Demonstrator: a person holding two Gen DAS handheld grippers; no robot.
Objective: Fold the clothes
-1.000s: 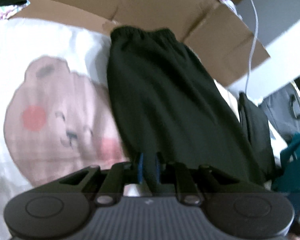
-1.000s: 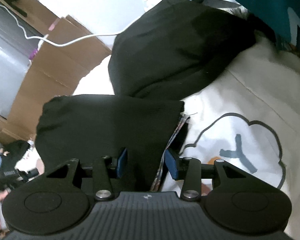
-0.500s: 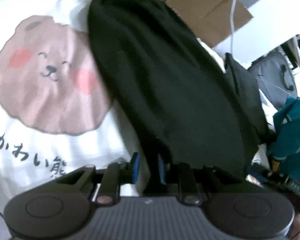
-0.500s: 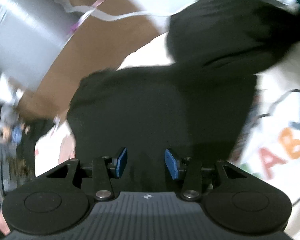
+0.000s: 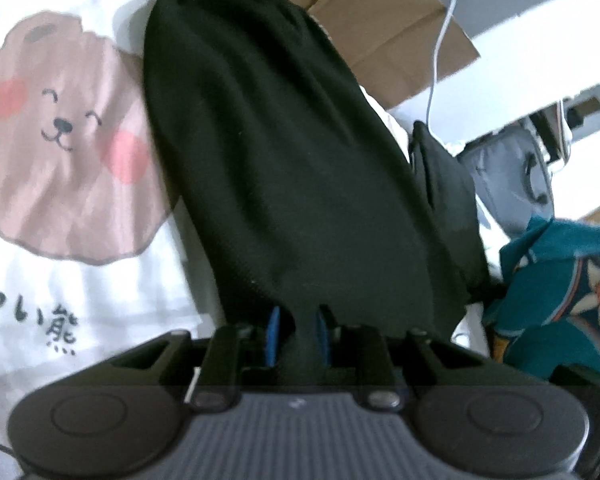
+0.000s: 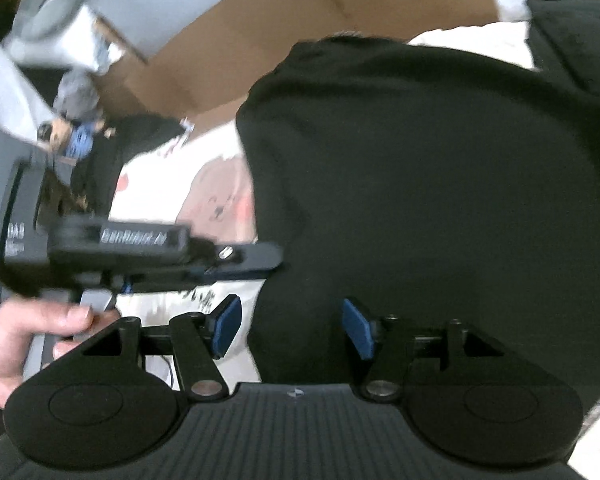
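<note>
Pinching black garment [image 5: 284,152], left fingers [image 5: 274,336]; right fingers [image 6: 226,326] just spread, gripping nothing.

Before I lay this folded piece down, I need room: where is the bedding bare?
Free: the white sheet left of the black garment, below the bear print. Crowded: right of it, a second dark garment, teal patterned cloth, and cardboard behind.

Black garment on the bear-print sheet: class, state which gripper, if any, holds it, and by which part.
The left gripper pinches the black garment at its near edge. The right gripper, jaws just opened wider, grips nothing.
</note>
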